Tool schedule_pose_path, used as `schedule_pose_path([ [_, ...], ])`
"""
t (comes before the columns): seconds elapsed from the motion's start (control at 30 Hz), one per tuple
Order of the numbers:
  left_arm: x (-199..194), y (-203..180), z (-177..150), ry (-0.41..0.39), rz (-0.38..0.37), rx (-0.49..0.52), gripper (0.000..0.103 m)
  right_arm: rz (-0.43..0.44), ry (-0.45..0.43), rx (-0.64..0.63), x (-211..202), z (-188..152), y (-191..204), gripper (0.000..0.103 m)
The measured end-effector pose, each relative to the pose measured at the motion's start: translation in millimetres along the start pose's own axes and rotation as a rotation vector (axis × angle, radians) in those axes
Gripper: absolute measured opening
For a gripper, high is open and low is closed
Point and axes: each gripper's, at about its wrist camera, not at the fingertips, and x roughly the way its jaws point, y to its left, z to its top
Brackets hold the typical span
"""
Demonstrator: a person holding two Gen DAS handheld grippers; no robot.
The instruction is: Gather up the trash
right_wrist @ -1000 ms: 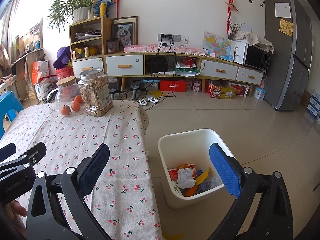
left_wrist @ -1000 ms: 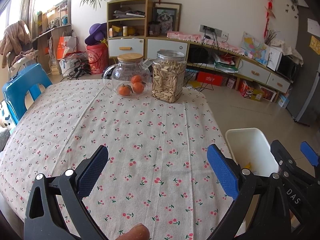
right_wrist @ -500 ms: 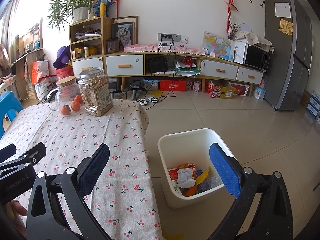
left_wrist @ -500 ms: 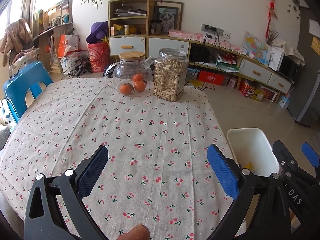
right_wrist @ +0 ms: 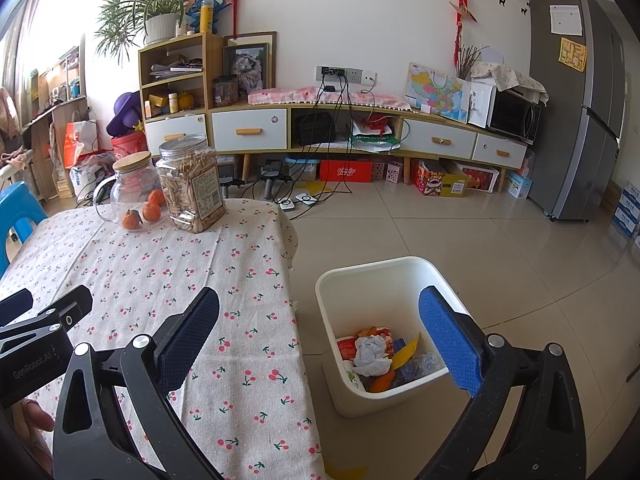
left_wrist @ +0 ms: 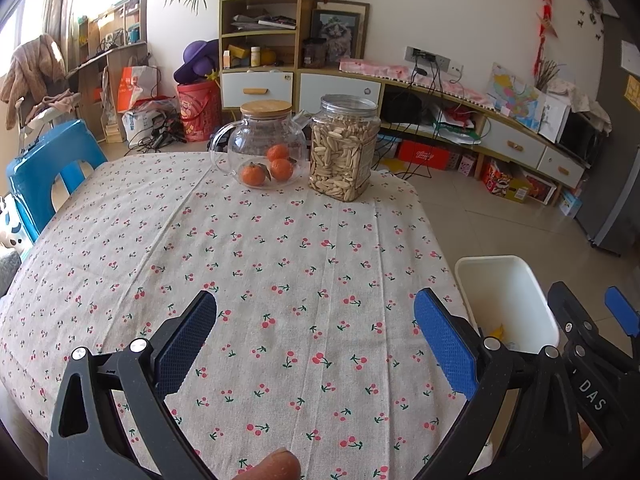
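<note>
My left gripper (left_wrist: 314,340) hangs over the cherry-print cloth on the table (left_wrist: 260,248), its blue-padded fingers spread wide on nothing. My right gripper (right_wrist: 318,336), likewise spread and empty, hangs just beside the table's edge, above the white plastic bin (right_wrist: 384,280) on the floor. Crumpled paper and coloured wrappers (right_wrist: 378,354) lie inside that bin.

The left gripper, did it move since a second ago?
Yes, a little. The left gripper drifted left and dipped: the seed jar and white bin slid slightly right and up in its view.
</note>
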Motion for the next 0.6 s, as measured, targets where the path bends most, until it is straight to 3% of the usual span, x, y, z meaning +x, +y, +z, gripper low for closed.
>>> schedule_pose_path([
  [0.23, 0.5, 0.8, -1.8, -0.002, 0.012, 0.0, 0.096, 0.001, 0.0, 0.0, 0.3, 0.3, 0.3, 0.096],
  [0.6, -6.8, -5.3, -2.2, -0.061, -0.045, 0.026, 0.095, -0.002, -0.006, 0.003, 0.0, 2.0, 0.3, 0.096],
])
